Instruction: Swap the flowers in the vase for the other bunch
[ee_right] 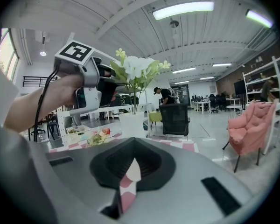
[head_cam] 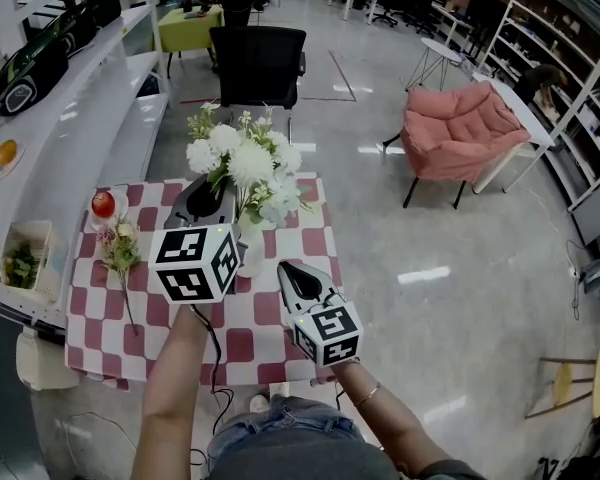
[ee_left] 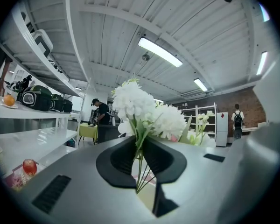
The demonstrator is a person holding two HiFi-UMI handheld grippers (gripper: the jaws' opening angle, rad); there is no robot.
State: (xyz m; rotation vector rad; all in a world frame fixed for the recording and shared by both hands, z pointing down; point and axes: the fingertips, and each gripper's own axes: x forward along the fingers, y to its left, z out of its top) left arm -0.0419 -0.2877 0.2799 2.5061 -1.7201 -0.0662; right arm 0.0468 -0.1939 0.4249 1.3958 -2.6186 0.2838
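A bunch of white flowers [head_cam: 242, 160] stands in a white vase [head_cam: 251, 238] on the checkered table [head_cam: 265, 333]. My left gripper [head_cam: 225, 200] is shut on the green stems [ee_left: 140, 169] just above the vase's rim, with the blooms [ee_left: 144, 107] rising over the jaws. In the right gripper view the stems still run down into the vase [ee_right: 132, 125]. The other bunch [head_cam: 120, 250], pink and green, lies flat at the table's left side. My right gripper [head_cam: 286, 270] hovers shut and empty over the table right of the vase, its jaws [ee_right: 129, 172] framing only tablecloth.
A red fruit on a small plate [head_cam: 103, 205] sits at the table's far left corner. White shelving [head_cam: 75, 118] runs along the left with a tray of greens [head_cam: 20, 263]. A black chair [head_cam: 258, 63] stands behind the table, and a pink armchair [head_cam: 462, 133] to the right.
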